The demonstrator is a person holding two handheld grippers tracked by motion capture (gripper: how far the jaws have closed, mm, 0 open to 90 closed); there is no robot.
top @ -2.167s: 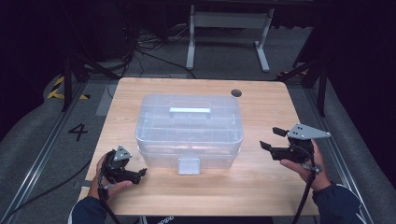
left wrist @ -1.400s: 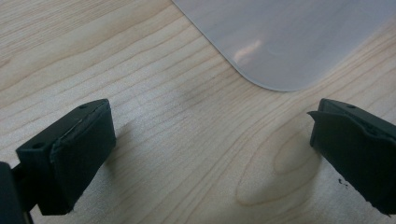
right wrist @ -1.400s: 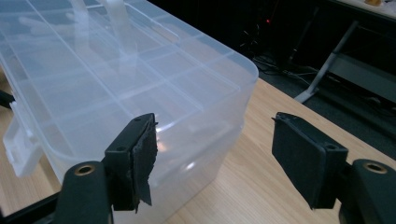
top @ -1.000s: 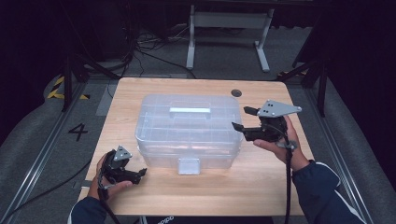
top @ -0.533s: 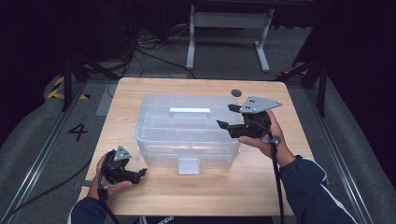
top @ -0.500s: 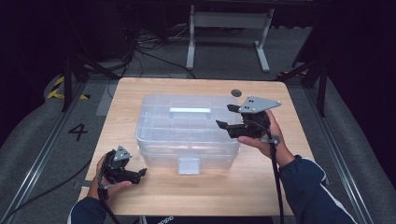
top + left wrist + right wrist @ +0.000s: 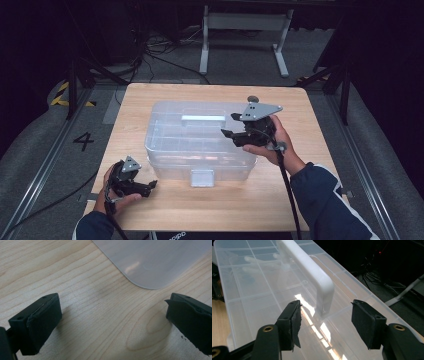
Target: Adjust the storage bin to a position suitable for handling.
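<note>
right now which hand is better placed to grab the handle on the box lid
Right. The right gripper hangs over the clear plastic box, its open jaws lined up with the white handle. The left gripper sits on the table beside the box.

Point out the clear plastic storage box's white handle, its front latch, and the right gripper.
White plastic carry handle [image 7: 312, 272]: right gripper view, on the middle of the bar.
Translucent front latch [image 7: 202, 177]: high view, on the flap's centre.
Right gripper [image 7: 229, 125]: high view, midway between its fingertips, over the lid.
</note>
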